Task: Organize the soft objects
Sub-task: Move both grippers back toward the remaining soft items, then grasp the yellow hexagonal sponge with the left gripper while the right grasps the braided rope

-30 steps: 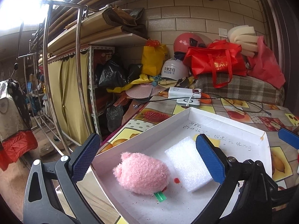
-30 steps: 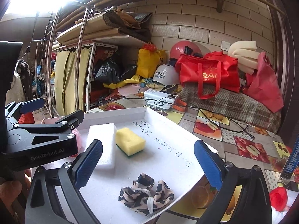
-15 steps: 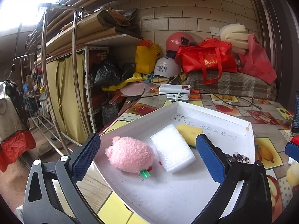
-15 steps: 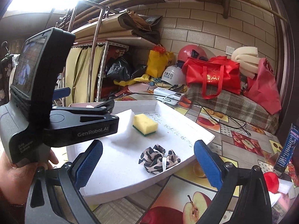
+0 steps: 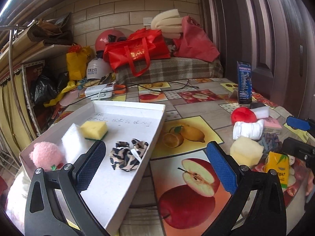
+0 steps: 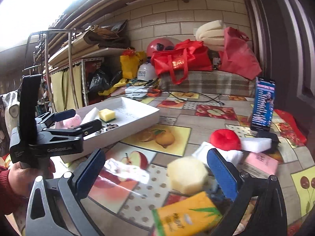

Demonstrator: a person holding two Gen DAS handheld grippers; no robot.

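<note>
A white tray (image 5: 130, 106) on the table's left holds a pink plush (image 5: 46, 154), a white foam block (image 5: 71, 144), a yellow sponge (image 5: 94, 128) and a leopard scrunchie (image 5: 127, 154). My left gripper (image 5: 155, 167) is open and empty above the tray's near right edge. At the right lie a pale yellow foam lump (image 5: 246, 150), a white rolled cloth (image 5: 248, 129) and a red plush ball (image 5: 243, 115). My right gripper (image 6: 155, 171) is open and empty, with the foam lump (image 6: 187, 174) between its fingers' line and the red ball (image 6: 224, 138) beyond.
An orange tissue pack (image 6: 185, 215) lies near the right gripper, a pink pad (image 6: 259, 164) and a white eraser block (image 6: 256, 144) beside it. A blue box (image 6: 262, 103) stands upright at the right. Bags, helmets and a cable (image 5: 167, 84) crowd the table's far side.
Both grippers have swung right, away from the tray toward the pile of soft things. The scrunchie stays in the tray. Both remain open.
</note>
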